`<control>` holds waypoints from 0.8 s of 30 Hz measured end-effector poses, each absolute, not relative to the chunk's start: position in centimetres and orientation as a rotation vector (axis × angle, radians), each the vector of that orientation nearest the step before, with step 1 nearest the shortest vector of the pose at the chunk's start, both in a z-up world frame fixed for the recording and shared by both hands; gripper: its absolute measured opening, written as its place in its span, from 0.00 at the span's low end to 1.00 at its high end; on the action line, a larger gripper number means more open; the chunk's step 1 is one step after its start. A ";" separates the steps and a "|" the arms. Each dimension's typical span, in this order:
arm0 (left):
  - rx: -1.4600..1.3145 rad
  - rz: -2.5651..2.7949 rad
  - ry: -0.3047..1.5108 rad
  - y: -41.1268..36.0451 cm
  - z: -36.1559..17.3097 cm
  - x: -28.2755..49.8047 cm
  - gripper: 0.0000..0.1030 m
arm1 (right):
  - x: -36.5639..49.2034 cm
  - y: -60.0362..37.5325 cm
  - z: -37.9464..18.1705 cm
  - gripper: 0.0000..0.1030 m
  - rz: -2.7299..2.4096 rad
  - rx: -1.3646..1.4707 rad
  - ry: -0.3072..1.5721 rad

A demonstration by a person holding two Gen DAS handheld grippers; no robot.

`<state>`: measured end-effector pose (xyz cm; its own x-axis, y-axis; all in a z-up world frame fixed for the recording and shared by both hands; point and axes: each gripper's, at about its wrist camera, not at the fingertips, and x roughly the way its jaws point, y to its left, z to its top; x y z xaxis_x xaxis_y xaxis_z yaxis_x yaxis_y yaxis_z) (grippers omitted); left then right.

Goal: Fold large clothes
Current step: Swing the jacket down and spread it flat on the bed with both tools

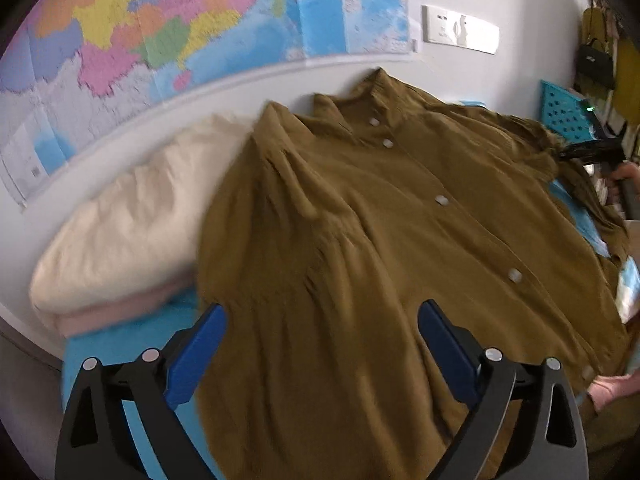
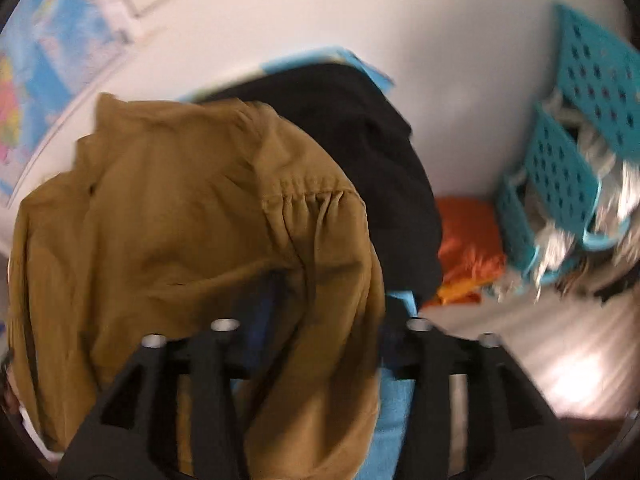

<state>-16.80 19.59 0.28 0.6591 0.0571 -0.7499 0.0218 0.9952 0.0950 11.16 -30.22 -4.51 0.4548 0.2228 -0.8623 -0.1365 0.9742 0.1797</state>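
An olive-brown button shirt lies front up on the blue bed sheet, collar toward the wall. My left gripper is open with blue fingers spread above the shirt's left hem, holding nothing. My right gripper shows at the far right of the left wrist view, at the shirt's right sleeve. In the right wrist view the shirt's gathered sleeve cloth drapes over my right gripper and hides its fingertips.
A cream pillow lies left of the shirt against the wall with a map. A black garment and an orange cloth lie beyond the sleeve. A teal basket of clothes stands at the right.
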 end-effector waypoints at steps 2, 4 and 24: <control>0.109 0.006 0.870 18.7 -0.6 -17.3 0.92 | 10.1 -30.6 -3.7 0.65 0.217 0.103 1.049; 0.143 0.024 0.895 17.9 -1.9 -17.2 0.91 | 9.2 -30.5 -2.7 0.77 0.241 0.106 1.008; 0.186 0.688 0.907 33.8 3.8 -15.4 0.58 | 0.1 -26.4 3.0 0.81 0.535 -0.020 0.787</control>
